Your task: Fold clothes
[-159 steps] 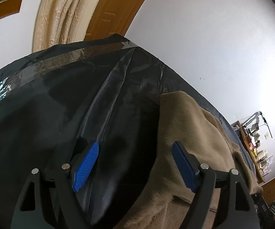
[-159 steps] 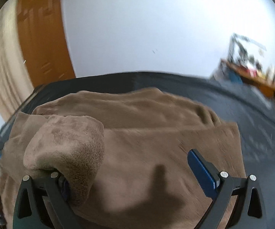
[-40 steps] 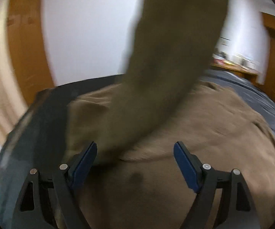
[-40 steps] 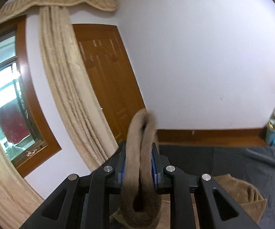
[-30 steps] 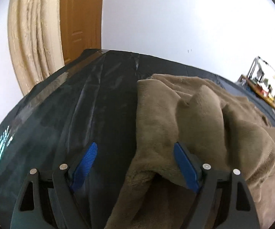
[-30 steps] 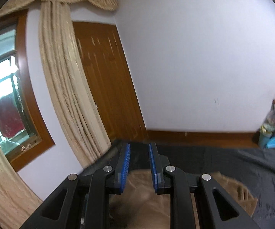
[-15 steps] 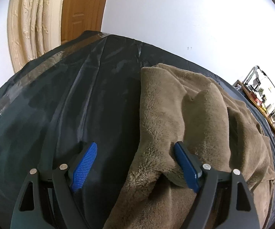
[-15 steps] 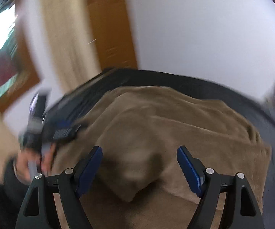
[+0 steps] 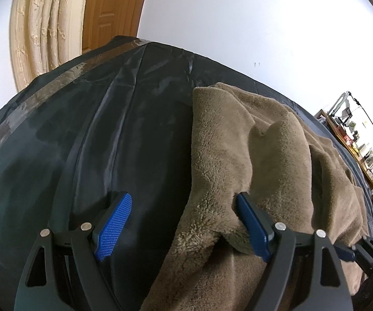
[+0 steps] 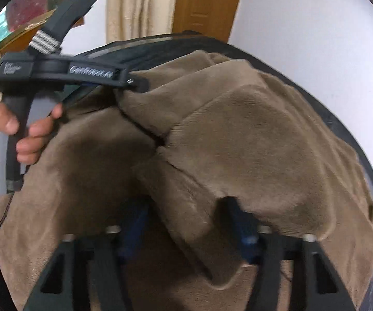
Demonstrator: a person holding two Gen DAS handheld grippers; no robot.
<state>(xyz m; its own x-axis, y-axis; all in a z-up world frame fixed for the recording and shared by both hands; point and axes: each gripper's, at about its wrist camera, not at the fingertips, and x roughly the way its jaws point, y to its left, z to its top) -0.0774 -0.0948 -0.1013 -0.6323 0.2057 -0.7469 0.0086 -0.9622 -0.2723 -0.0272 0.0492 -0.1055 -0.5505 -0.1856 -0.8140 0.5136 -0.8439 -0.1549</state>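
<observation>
The right gripper has just been closing around a fold of the brown garment, which lies ahead of it. I cannot tell whether it grips yet. The left gripper stands open at the garment's left edge.

The left gripper stands wide open, pointing downward, gripped by a bare hand. The right gripper has just been closing, jaws partly apart.

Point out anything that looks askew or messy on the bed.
The brown fleece garment is not lying flat: a loose flap bunches up across its middle, with ridges and a gap between overlapping layers. In the left wrist view its edge humps up on the black sheet.
</observation>
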